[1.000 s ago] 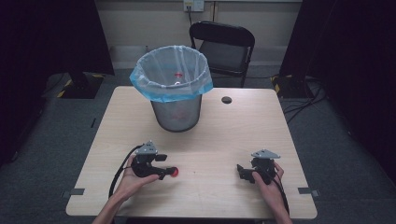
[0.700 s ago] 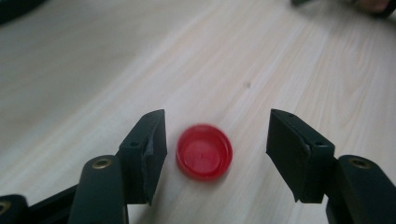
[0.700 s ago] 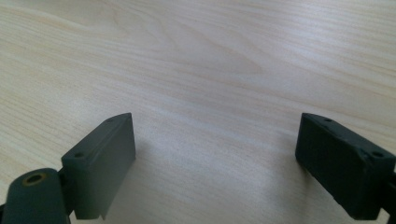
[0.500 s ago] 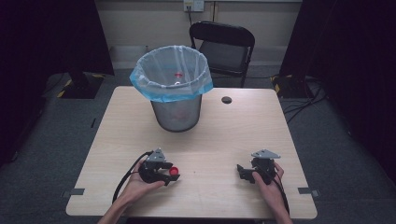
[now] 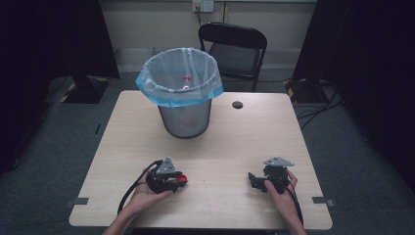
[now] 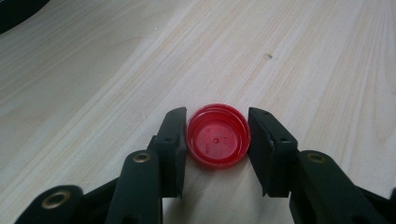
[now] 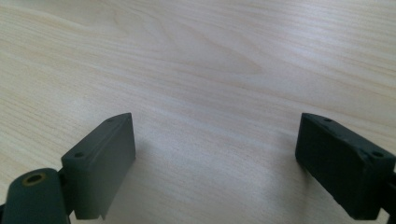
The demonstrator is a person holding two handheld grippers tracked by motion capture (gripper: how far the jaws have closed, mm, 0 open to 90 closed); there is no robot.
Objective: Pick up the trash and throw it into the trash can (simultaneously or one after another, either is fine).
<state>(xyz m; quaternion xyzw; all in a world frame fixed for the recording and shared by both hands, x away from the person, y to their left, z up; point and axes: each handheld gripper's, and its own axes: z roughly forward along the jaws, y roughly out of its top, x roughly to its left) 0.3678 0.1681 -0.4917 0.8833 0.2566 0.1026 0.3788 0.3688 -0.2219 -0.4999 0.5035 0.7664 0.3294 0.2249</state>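
Left tool [image 6: 217, 140] has just been closing and its jaws now sit against both sides of a red cap [image 6: 217, 141], open side up, flat on the bench [image 5: 235, 132]; the grip looks made but the cap is not yet lifted. In the high view the left tool [image 5: 169, 180] lies lower left of centre, cap [image 5: 182, 179] at its tip. The bin [image 5: 180, 90], lined with a blue bag, stands upper centre of the frame, well apart from the cap; judging by that, lifting, carrying and dropping all remain. Right tool [image 7: 215, 158] rests with jaws wide apart over bare wood, nothing between them; in the high view it [image 5: 255, 180] sits lower right. Something red shows inside the bin, too small to identify. The pads' contact faces on the cap are hidden by the jaws themselves.
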